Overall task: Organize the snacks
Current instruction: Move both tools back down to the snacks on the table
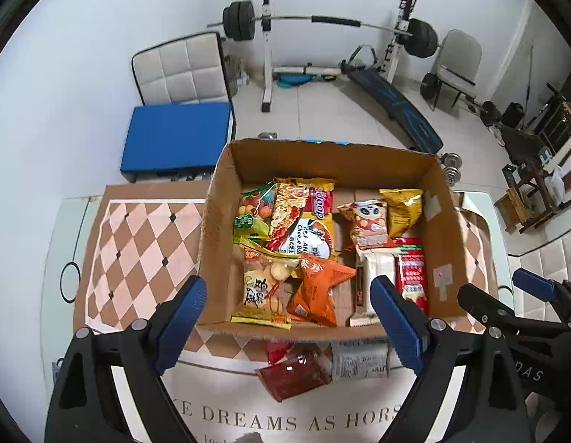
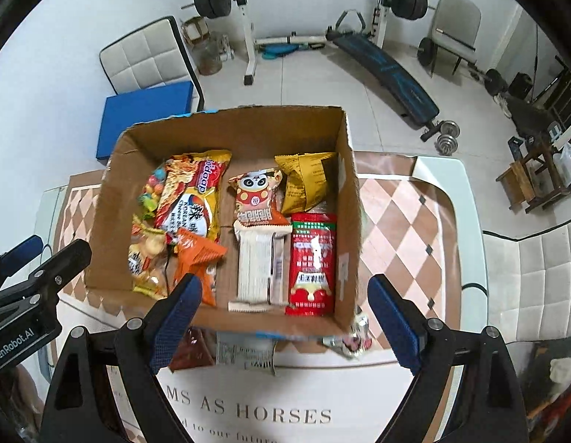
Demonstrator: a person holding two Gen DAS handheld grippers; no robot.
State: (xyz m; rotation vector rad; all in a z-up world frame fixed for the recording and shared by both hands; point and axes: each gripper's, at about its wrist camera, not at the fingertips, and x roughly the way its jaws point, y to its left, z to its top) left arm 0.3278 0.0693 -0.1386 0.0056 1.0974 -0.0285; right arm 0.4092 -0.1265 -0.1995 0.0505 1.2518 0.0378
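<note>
Both grippers, left gripper and right gripper, released, empty above box. Next: grab dark red packet on counter.

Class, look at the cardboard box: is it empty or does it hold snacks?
It holds snacks. The cardboard box is open-topped, with about nine packets lying across its floor.

White walls, tiled floor (pale), barbell rack

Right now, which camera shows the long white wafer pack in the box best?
The right wrist view: the white wafer pack lies whole and unobstructed in the cardboard box. In the left wrist view, the left gripper's finger covers part of it.
</note>
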